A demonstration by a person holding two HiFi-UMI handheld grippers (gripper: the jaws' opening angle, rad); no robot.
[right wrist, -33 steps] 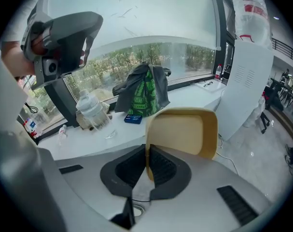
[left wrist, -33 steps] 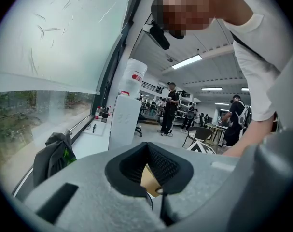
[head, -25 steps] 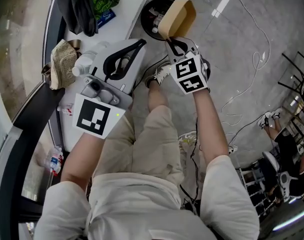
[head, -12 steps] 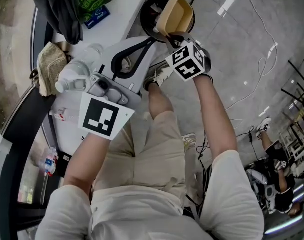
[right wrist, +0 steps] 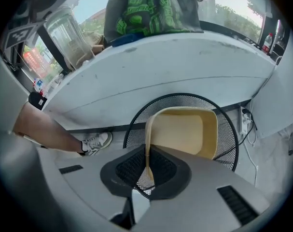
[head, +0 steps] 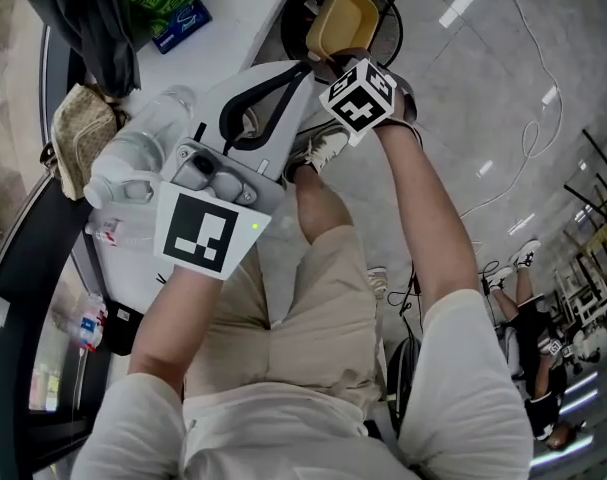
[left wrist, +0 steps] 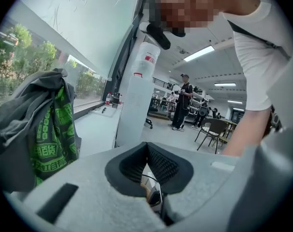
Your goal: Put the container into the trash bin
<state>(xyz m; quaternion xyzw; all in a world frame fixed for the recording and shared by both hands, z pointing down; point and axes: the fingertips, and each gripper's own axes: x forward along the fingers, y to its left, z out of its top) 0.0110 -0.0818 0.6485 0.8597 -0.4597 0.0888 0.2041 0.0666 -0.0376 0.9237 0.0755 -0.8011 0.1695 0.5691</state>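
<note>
**Right gripper has the tan container over the mesh bin, not yet dropped**

Right gripper (right wrist: 147,164) is nearly closed, its ribbed black pads pinching one thin side wall of the container (right wrist: 184,129). It points steeply down. The container hangs from that wall, open side facing the gripper, right over the mouth of the trash bin (right wrist: 136,116) and seemingly at rim height or just above it. I can't tell whether its far end is already inside.

Left gripper (left wrist: 147,144) has its jaws together with nothing between them. It is held off to the side and has no part in this step.

To do it well, I'd say centre the container inside the ring before opening, and go low enough that the far corner clears the rim. Then open fully so the thin wall slips free of the pads. A one-wall grip lets it swing, so move slowly.

The container is a tan rectangular tub with rounded corners and thin walls. It looks like moulded fibre or plastic and seems light and slightly flexible. The bin is round black wire mesh with a solid rim and stands on the floor beside the white curved bench (right wrist: 185,66). A green-and-black garment (right wrist: 151,8) lies on the bench.
</note>
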